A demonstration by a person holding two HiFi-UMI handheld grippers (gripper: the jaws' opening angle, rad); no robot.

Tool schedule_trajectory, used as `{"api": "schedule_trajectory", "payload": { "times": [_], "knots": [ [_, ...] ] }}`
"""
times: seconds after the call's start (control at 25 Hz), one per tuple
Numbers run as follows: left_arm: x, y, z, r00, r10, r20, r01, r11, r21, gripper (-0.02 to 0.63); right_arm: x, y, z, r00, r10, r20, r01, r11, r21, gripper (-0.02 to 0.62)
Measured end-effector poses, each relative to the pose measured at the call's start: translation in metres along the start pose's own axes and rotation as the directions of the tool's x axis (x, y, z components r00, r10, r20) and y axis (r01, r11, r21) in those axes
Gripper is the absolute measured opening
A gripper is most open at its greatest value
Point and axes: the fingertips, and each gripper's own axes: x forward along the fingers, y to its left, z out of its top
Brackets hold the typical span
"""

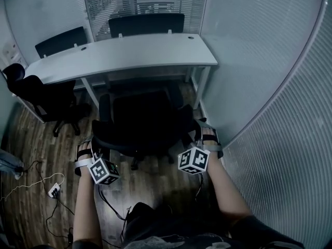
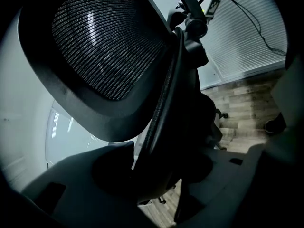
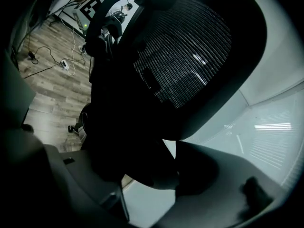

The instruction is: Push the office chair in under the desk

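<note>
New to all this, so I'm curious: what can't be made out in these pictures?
- Head view: the desk hides the far chairs below their backrests.
- Head view: the office chair hides most of its own base.
- Head view: the white object on the floor cable is too small to name.

Arms stretched forward, left gripper (image 1: 89,145), right gripper (image 1: 203,131), fingers (image 2: 61,194) gripping office chair (image 1: 145,121)

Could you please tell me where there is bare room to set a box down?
The desk top is bare end to end. The floor left of the office chair is crowded: a second chair, then cables nearer you.
</note>
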Motion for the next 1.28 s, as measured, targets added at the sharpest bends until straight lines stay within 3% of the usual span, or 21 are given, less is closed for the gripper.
{"api": "schedule_trajectory", "payload": {
  "times": [0.6,1.28],
  "knots": [
    [0.123,0.071,-0.027,1.000,0.006,0.004,-0.006,1.000,0.001,0.253,0.114,-0.021,0.049,1.000,-0.017,0.021,0.017,1.000,0.009,0.285],
    [0.274,0.146,-0.039,0.999,-0.007,0.051,0.006,1.000,0.012,0.253,0.261,-0.056,0.088,0.998,-0.023,-0.059,0.024,0.999,0.021,0.285]
  ]
}}
